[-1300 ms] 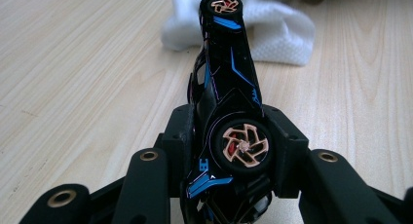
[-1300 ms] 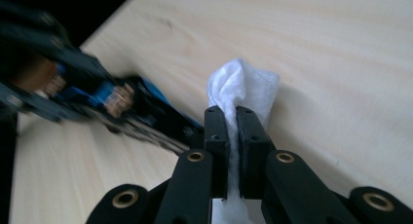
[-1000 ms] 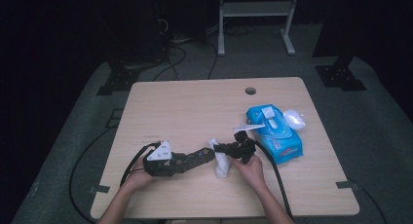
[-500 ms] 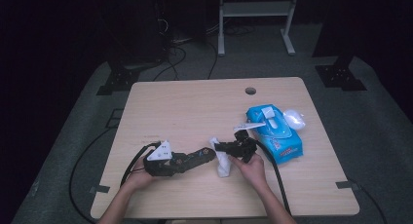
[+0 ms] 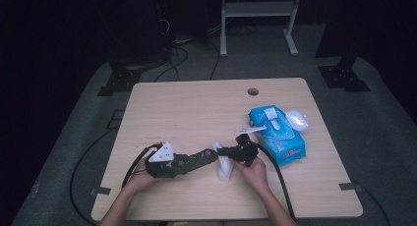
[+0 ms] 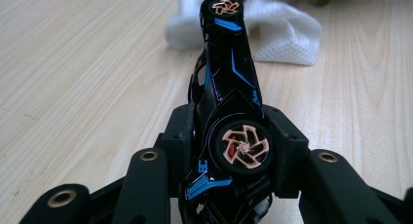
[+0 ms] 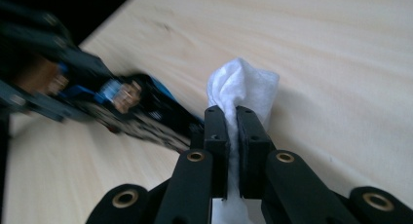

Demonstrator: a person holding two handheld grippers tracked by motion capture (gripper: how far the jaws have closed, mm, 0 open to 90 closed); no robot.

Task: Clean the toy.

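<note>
Left gripper (image 5: 209, 155) is clamped on a black toy car (image 6: 229, 78) with blue stripes and copper wheels; jaws pressed on its flanks near the rear wheel. The car's long axis runs straight out from the jaws, nose pointing across the table (image 5: 196, 108) toward the right hand. Right gripper (image 7: 233, 131) has its jaws pinched nearly together on a bunched white wipe (image 7: 243, 87), a tuft sticking out past the tips. Key relation: in the left gripper view the wipe (image 6: 282, 34) sits right at the car's nose, touching or just short of it, can't tell which. In the high view both tools meet near the front-centre of the table, tips almost together, wipe (image 5: 224, 168) hanging just below them. Right hand (image 5: 253, 172) is the one carrying the wipe, so I'd judge the next stroke runs along the car's length from the nose back. Blue wipes pack (image 5: 278, 132) lies to the right, flap up, well clear of the work. Light wood tabletop, cable hole (image 5: 253, 91) at the far edge. The room is dark, with stands and cables on the grey floor (image 5: 383, 152).
</note>
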